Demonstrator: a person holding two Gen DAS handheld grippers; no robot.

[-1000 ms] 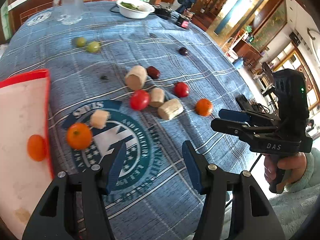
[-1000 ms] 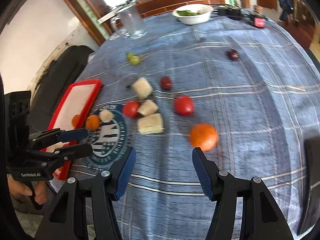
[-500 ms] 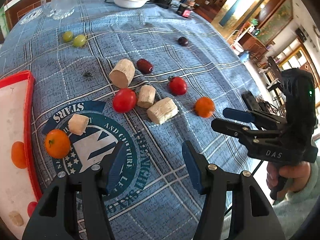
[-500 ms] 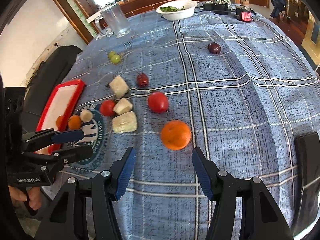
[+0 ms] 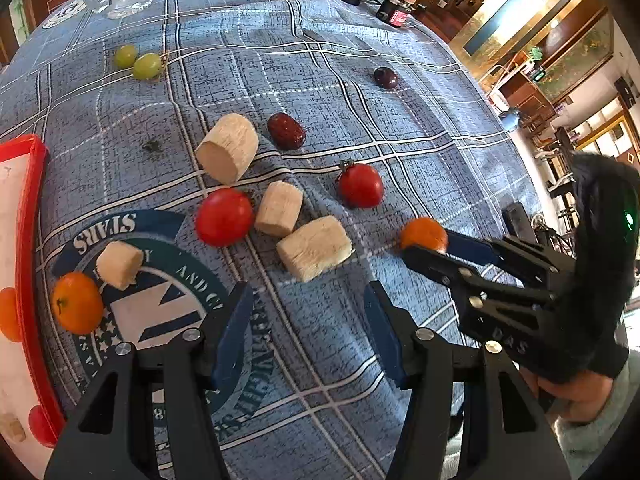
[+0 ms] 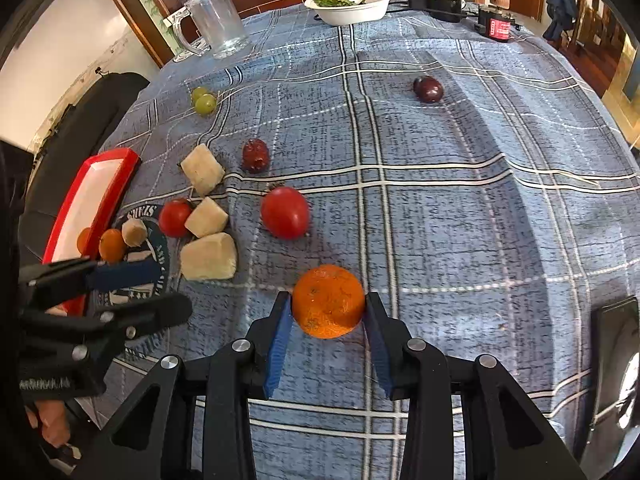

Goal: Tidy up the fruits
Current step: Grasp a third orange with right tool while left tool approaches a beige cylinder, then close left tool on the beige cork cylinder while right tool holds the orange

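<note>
Right wrist view showed the right gripper (image 6: 326, 312) with its jaws just closed in on the small orange (image 6: 328, 301), both blue pads pressing its sides as it sat on the blue plaid tablecloth (image 6: 460, 220). Just beyond it lay a red tomato (image 6: 285, 212), and farther off a dark plum (image 6: 428, 89). Left wrist view showed the left gripper (image 5: 308, 320) with its jaws apart over bare cloth, nothing between them, near a pale cut chunk (image 5: 314, 249). At the left edge sat the red-rimmed tray (image 5: 30, 216), another orange fruit (image 5: 77, 308) just beside it
</note>
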